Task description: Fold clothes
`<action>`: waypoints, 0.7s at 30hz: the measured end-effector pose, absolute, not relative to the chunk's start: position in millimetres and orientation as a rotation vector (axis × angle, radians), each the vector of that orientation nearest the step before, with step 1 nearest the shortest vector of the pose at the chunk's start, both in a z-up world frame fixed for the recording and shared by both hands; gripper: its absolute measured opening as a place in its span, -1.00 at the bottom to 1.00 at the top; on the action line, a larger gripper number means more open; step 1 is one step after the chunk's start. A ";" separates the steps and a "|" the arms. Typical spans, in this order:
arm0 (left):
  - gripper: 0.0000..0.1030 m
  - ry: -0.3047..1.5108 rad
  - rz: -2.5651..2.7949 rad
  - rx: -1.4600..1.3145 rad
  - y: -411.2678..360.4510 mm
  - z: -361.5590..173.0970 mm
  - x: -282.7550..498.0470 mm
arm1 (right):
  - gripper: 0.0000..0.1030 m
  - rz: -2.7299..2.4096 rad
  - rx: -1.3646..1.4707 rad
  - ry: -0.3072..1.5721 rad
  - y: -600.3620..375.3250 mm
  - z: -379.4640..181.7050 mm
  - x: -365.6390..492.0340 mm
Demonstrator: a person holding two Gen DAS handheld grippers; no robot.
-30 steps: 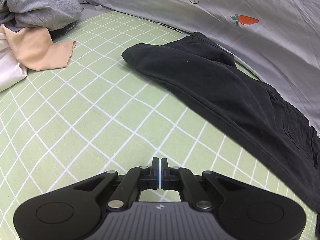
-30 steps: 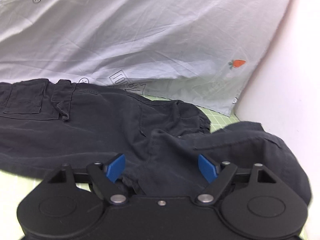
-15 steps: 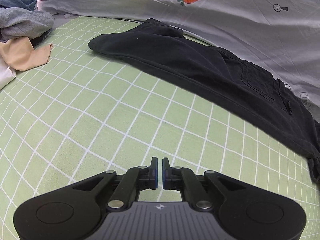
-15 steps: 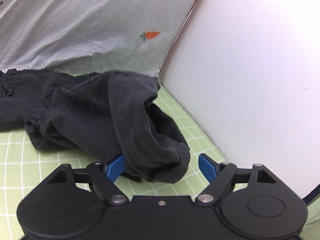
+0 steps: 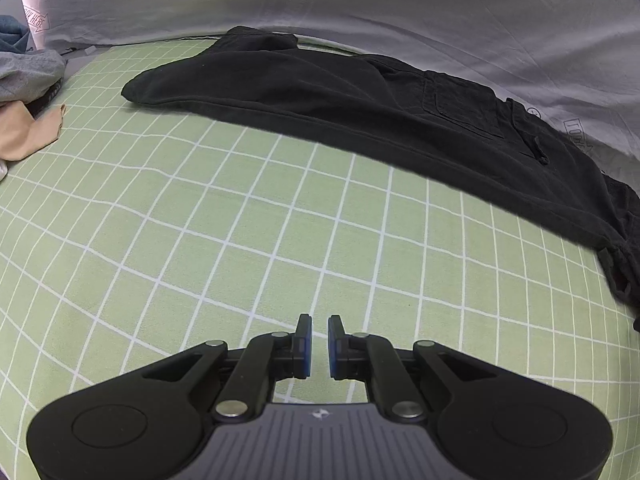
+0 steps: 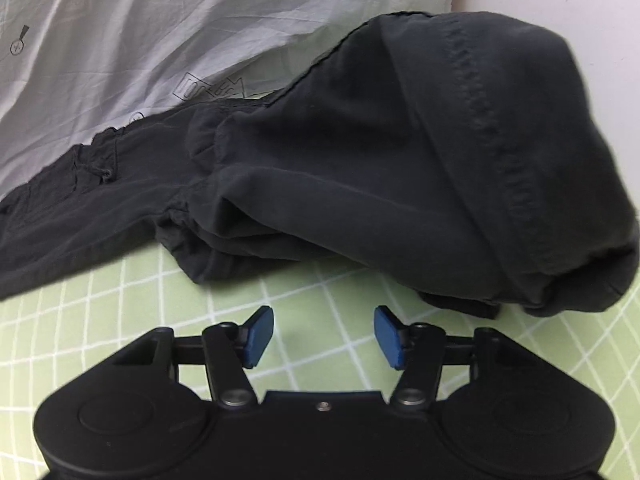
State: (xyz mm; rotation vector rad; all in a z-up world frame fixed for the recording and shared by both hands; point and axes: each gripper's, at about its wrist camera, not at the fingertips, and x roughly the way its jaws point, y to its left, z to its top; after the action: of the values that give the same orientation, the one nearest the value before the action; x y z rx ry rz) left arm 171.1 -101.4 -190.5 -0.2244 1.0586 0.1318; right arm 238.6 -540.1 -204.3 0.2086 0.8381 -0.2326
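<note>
Counts:
- blk trousers: 1, laid along far edge of the bed, one end bunched in right wrist view
- loose clothes top-left: grey piece ×1, beige piece ×1, blue piece ×1, white bit at frame edge, can't tell if separate
- grey printed sheet: 1; carrot prints: 1 per view
- green grid cover: 1
- grippers: 2, left, right; 2 blue pads each
</note>
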 end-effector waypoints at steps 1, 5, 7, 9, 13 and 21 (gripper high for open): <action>-0.80 1.061 0.123 -0.216 -105.5 -190.4 172.4 | 0.10 -0.203 0.245 0.826 -536.0 -204.4 243.9; -0.80 1.076 0.092 -0.187 -118.3 -191.7 179.8 | 0.11 -0.133 0.289 0.815 -512.8 -205.9 268.6; -0.80 1.086 0.083 -0.177 -119.9 -194.3 185.6 | -0.02 -0.169 0.299 0.843 -506.4 -210.6 281.6; -0.80 1.090 0.074 -0.169 -121.3 -195.6 189.5 | -0.21 -0.244 0.301 0.853 -502.8 -212.7 289.5; -0.80 1.097 0.057 -0.164 -120.6 -199.2 194.1 | -0.67 -0.319 0.299 0.864 -499.8 -212.6 289.9; -0.80 1.093 0.037 -0.213 -108.7 -203.2 194.4 | -0.91 -0.214 0.281 0.857 -480.0 -183.2 268.5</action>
State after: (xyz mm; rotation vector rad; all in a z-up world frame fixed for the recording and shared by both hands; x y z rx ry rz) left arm 194.4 -108.7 -203.2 -0.2130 1.0927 0.0373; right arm 268.5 -480.0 -183.2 0.2814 0.8566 -0.2143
